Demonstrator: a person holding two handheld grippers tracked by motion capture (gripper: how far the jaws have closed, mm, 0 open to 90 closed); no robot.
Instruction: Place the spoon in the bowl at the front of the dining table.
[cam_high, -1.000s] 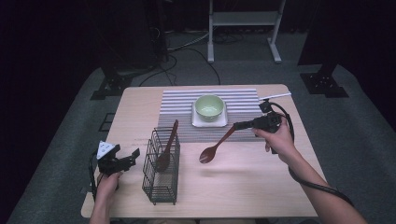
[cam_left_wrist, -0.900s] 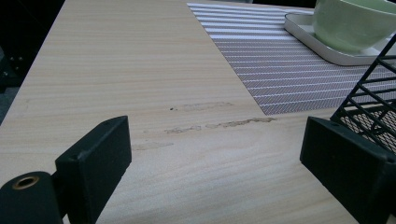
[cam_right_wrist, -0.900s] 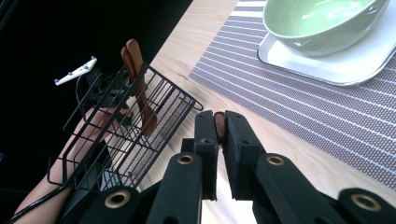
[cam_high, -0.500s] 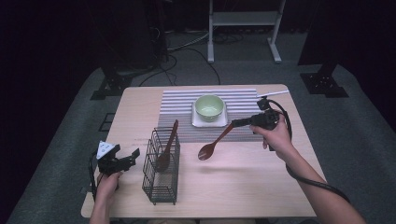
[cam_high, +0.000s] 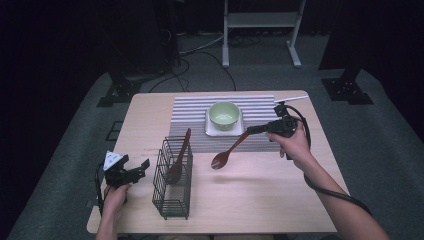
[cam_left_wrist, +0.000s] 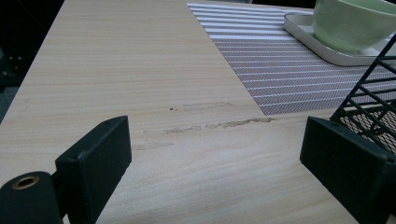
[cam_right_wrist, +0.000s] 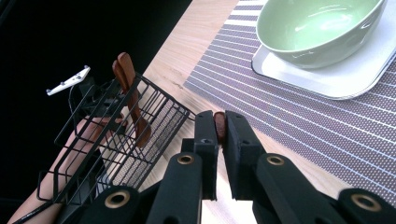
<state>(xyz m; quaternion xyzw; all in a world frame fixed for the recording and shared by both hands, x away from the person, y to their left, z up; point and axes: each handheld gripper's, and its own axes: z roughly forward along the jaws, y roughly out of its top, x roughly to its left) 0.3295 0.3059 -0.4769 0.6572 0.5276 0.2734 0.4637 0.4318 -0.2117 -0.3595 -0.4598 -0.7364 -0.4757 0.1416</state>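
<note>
High view gives me the wooden spoon (cam_high: 231, 149) held clear above the surface (cam_high: 260, 200), between the wire basket (cam_high: 172, 187) and the green bowl (cam_high: 224, 114). My right gripper (cam_high: 251, 130) pinches the very end of its handle, bowl end drooping toward the basket. I judge it light and stiff, smooth enough to swivel in so small a bite; a grip further down the handle would steady it. My left gripper (cam_left_wrist: 210, 163) rests spread by the basket, holding nothing.

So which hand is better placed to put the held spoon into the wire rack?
Right: the right gripper is shut on the wooden spoon, beside the wire rack. The left gripper is open.
</note>
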